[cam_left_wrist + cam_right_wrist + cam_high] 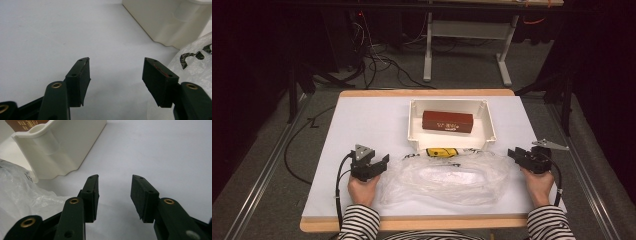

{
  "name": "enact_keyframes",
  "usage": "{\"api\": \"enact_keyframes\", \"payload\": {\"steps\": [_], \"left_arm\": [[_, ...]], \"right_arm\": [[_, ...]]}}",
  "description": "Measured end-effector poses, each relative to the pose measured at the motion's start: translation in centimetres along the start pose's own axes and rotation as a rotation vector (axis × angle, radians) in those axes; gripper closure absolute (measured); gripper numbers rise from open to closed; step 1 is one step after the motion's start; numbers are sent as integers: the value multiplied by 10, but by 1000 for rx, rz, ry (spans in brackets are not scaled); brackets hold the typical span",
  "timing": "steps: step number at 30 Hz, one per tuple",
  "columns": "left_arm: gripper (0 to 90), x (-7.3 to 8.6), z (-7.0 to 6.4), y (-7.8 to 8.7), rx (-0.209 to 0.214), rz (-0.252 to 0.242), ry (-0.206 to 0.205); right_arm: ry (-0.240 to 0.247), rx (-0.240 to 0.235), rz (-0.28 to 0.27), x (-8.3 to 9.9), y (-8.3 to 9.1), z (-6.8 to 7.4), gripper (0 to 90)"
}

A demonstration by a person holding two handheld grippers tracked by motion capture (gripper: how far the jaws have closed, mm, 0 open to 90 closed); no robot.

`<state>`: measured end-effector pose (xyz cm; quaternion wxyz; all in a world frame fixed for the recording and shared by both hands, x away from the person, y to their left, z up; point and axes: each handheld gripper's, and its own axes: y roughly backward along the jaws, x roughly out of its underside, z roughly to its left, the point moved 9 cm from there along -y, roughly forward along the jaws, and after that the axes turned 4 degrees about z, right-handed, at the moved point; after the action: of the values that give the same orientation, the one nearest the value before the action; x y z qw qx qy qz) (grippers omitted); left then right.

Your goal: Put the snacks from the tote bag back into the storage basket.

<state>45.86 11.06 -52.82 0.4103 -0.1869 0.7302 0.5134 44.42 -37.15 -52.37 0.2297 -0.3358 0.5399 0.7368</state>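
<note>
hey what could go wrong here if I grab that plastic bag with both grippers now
The clear plastic bag is thin and crumpled, so the open left gripper or right gripper might pinch a loose fold and slip. Its far edge touches the white bin and yellow item, so pulling may drag them.

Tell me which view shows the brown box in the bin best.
The high view: the brown box lies whole in the white bin, its long side and pale lettering showing. The right gripper view catches a brown corner with lettering over the bin's rim. The left gripper view gives the bin's outer wall.
</note>
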Motion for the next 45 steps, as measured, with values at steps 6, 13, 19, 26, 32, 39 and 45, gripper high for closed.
{"api": "enact_keyframes", "payload": {"steps": [6,13,19,26,32,39,45], "left_arm": [[393,0,0,-2,-8,-1,-7],[392,1,-1,-3,-11,0,-15],[391,2,0,-3,-13,-8,-11],[385,3,-1,-2,-15,-14,-17],[381,3,-2,-1,-18,-18,-20],[378,3,-3,-1,-21,-15,-31],[375,3,-3,-1,-22,-14,-32]], "right_arm": [[-3,0,5,4,-4,1,583],[1,0,0,4,-4,1,580],[12,6,-2,5,-4,1,565],[33,29,-4,5,-4,2,545],[45,44,-17,5,-3,3,537],[66,58,-20,5,-3,4,522],[74,70,-14,6,-3,5,510]]}}
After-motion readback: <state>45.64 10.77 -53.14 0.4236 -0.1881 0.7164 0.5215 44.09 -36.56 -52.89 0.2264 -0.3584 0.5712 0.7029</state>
